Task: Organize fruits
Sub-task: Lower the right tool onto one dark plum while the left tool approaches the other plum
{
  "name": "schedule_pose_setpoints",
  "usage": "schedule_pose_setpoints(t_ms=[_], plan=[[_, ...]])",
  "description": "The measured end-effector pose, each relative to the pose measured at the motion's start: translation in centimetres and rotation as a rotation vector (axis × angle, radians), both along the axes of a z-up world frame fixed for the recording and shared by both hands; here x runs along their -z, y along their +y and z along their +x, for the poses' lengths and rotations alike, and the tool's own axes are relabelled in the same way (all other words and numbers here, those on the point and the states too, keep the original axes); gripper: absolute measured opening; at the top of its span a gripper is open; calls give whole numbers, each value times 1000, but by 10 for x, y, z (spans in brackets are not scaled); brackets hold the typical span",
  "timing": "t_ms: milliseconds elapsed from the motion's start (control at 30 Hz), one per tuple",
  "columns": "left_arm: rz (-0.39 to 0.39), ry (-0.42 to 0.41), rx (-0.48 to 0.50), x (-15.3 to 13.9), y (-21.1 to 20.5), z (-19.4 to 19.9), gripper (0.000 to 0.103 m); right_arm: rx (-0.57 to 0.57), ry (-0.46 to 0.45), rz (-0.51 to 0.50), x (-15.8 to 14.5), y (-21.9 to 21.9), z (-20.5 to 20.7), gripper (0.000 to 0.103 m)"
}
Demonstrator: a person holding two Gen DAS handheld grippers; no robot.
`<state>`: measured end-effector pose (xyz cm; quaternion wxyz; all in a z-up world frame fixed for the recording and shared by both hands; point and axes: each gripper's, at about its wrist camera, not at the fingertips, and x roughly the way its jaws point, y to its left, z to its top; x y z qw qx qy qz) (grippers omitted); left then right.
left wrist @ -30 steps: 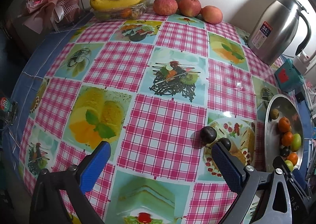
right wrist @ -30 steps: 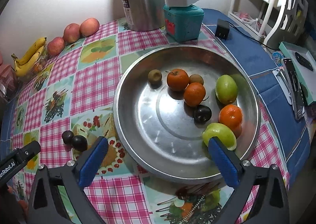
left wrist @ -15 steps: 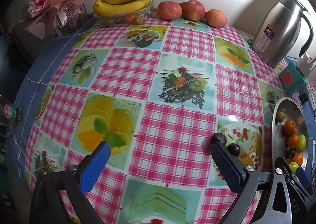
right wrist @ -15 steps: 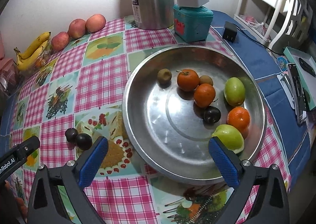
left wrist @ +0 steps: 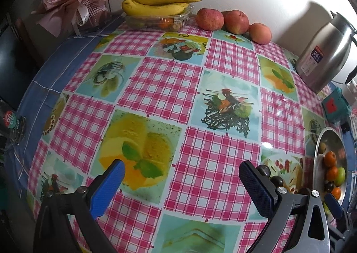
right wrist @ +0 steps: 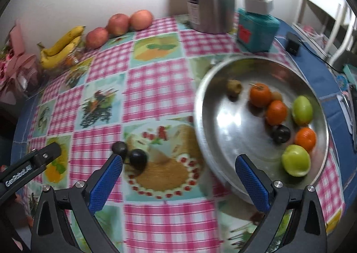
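Your right gripper (right wrist: 178, 175) has swung left, wide open and empty, toward two dark plums (right wrist: 138, 159) outside the tray (right wrist: 223, 141); left gripper (left wrist: 180, 177) open, empty.

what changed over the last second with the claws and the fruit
The right claw swung left, off the metal tray, toward the two dark plums on the tablecloth. The left claw drifted slightly left. Both stayed open and empty; no fruit moved.

"24" on steel jug label (left wrist: 315, 59) — "GenRobot.AI" on left tool (right wrist: 29, 167)
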<state>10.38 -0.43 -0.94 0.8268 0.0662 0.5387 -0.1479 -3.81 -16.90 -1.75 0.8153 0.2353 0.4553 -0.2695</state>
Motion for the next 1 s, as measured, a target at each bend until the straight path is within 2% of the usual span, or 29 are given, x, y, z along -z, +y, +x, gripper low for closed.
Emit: schedule_pose_setpoints(t_ms=[167, 367, 600, 900, 1000], plan=[[-34, -23, 30, -4, -1, 4, 103, -71, -17, -8, -1, 16, 15, 101], [-117, -72, 69, -15, -5, 4, 103, -136, -22, -26, 0, 31, 27, 101], [-123, -97, 82, -20, -12, 5, 103, -148, -7, -21, 8, 32, 32, 101], [-113, -29, 81, 2, -13, 7, 103, -143, 1, -4, 13, 27, 32, 100], [-123, -13, 86, 7, -12, 7, 103, -144, -1, 7, 14, 25, 32, 96]])
